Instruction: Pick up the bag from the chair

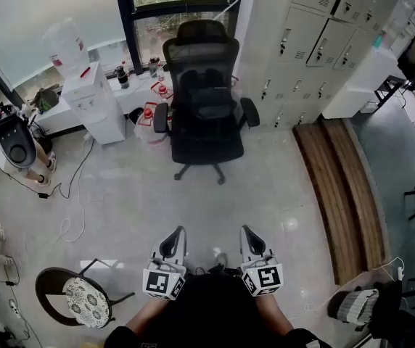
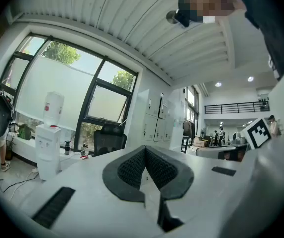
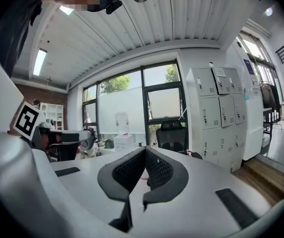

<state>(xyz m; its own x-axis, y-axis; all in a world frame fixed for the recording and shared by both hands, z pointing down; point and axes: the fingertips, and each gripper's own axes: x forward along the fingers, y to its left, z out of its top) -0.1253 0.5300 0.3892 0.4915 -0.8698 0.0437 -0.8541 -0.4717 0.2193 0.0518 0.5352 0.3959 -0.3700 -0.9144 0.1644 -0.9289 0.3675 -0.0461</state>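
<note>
A black office chair (image 1: 206,104) stands by the window at the top middle of the head view, facing me. A dark bag (image 1: 209,98) appears to rest against its backrest on the seat, but it blends into the black chair. My left gripper (image 1: 176,233) and right gripper (image 1: 248,231) are held side by side low in the view, well short of the chair, both pointing at it. Each is shut with nothing between its pads. The chair shows small and far off in the left gripper view (image 2: 109,141) and in the right gripper view (image 3: 172,135).
A white water dispenser (image 1: 91,100) stands left of the chair, with bottles (image 1: 147,114) on the floor between them. White lockers (image 1: 316,42) fill the right wall, with a wooden step (image 1: 342,194) below them. Cables (image 1: 70,194) trail at left. A round cushioned stool (image 1: 84,299) sits near my left.
</note>
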